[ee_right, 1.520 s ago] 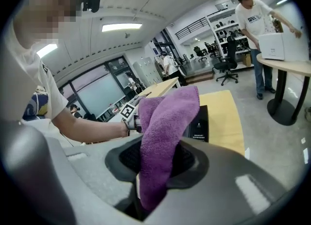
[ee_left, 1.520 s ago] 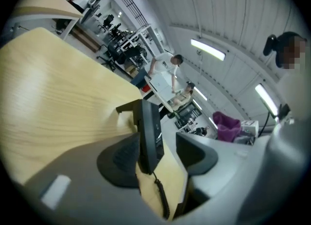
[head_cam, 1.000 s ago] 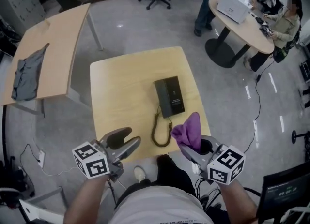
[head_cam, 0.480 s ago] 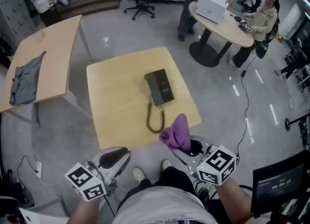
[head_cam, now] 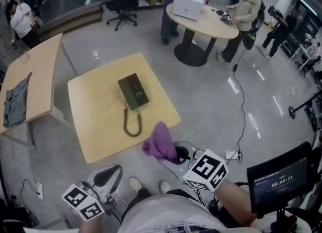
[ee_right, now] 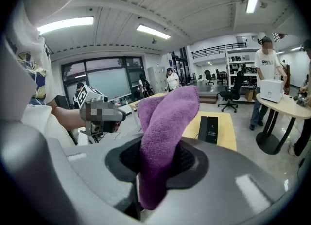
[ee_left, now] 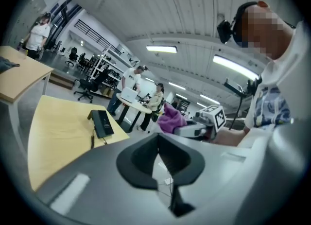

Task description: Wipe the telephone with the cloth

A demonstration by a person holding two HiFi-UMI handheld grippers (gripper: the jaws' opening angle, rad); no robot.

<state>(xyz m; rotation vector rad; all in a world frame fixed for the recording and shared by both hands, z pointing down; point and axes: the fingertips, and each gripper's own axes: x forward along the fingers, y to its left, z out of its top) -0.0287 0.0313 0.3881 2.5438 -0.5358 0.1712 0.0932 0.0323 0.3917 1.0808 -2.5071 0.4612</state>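
Note:
The black telephone (head_cam: 133,91) lies on the square wooden table (head_cam: 95,126), its coiled cord (head_cam: 132,124) looping toward the near edge. My right gripper (head_cam: 173,154) is shut on the purple cloth (head_cam: 159,143), which stands up out of the jaws, off the table's near right corner over the floor. In the right gripper view the cloth (ee_right: 163,136) fills the jaws and the telephone (ee_right: 210,129) lies beyond. My left gripper (head_cam: 108,176) hangs low near my body, off the table. Its jaws have just been closing and now meet with nothing between them (ee_left: 158,158).
A round table (head_cam: 201,18) with a white box and people around it stands at the back right. An office chair (head_cam: 121,8) is behind. A long wooden table with a grey garment (head_cam: 12,101) is at the left. A monitor (head_cam: 274,179) stands at the lower right.
Both grippers have drawn back from the table toward my body. The left jaws went from open to shut. The table and telephone now sit farther away and to the left.

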